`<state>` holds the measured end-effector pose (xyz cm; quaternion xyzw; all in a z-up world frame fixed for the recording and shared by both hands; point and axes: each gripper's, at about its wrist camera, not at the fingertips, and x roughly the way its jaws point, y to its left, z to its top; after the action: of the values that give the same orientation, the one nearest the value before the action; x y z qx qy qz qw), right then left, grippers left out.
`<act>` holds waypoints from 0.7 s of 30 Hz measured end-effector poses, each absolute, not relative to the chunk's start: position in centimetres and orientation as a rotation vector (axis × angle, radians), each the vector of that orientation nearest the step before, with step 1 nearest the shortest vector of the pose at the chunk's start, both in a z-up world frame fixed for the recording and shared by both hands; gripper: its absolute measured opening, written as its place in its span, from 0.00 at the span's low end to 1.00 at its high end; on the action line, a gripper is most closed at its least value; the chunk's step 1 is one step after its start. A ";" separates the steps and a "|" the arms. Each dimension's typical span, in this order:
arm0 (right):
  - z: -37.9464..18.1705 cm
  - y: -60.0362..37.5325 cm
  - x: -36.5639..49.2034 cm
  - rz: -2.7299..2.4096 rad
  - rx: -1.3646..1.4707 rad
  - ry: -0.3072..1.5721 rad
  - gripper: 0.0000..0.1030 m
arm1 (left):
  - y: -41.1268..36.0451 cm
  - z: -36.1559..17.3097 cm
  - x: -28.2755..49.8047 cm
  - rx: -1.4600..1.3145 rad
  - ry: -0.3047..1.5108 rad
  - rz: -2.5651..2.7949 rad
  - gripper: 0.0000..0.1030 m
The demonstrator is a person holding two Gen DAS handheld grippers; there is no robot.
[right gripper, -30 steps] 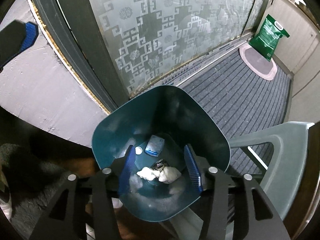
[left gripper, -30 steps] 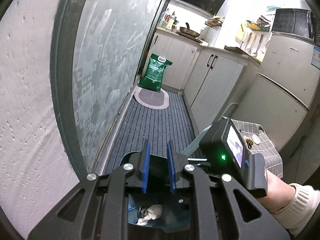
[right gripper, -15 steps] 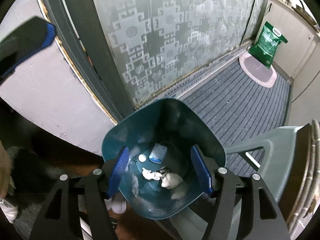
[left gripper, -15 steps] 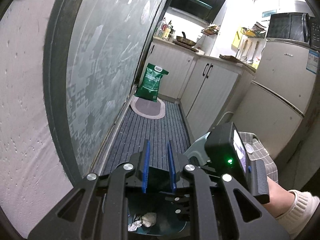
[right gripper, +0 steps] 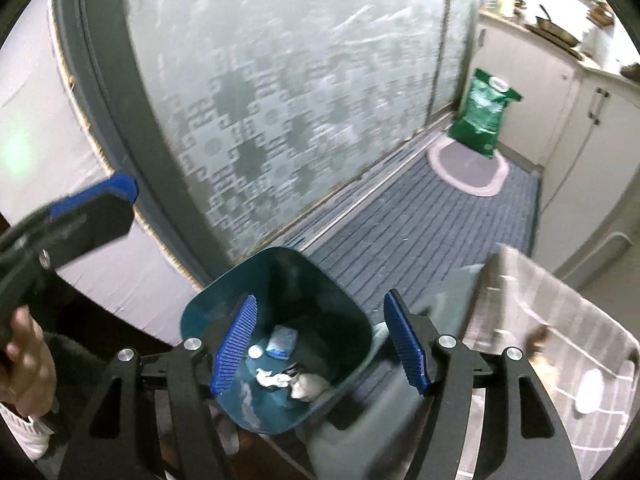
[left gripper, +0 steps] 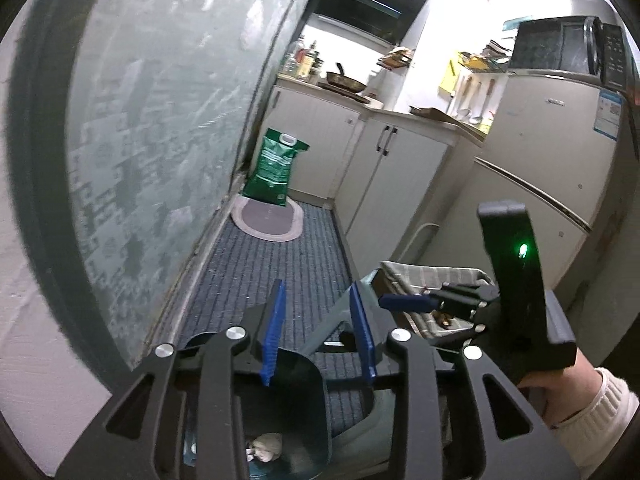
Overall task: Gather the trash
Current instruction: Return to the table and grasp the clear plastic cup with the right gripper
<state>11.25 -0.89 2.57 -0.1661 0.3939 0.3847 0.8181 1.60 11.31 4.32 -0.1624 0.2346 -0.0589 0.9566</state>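
A teal trash bin (right gripper: 280, 256) stands on the floor by the glass door. Inside it lie crumpled white tissue (right gripper: 306, 385), a blue packet (right gripper: 282, 340) and a small white cap (right gripper: 255, 351). My right gripper (right gripper: 320, 346) hangs above the bin's mouth, pointing down into it. Its jaws are opening and nothing is between them. My left gripper (left gripper: 318, 334) is over the bin's rim (left gripper: 316, 364), jaws also opening and empty. The tissue (left gripper: 267, 446) shows low in the left wrist view. A hand holds the left gripper at the left edge of the right wrist view.
A frosted patterned glass door (right gripper: 280, 100) runs along the left. A grey chair with a checked cushion (right gripper: 556, 312) stands right of the bin. Farther off are an oval mat (left gripper: 268, 222), a green bag (left gripper: 276, 168), white cabinets (left gripper: 396, 176) and a fridge (left gripper: 552, 152).
Both grippers have risen away from the bin, which looks smaller in the right wrist view. The left jaws have spread from nearly shut, and the right jaws have widened.
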 end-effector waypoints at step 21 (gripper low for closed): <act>3.9 -16.9 16.7 0.532 -0.227 0.798 0.68 | 0.7 3.4 6.5 -0.253 0.541 -0.275 0.46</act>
<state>16.70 -16.87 3.86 -0.1091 0.3829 0.2553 0.8811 6.48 0.66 3.44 -0.1245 0.2656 -0.1349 0.9465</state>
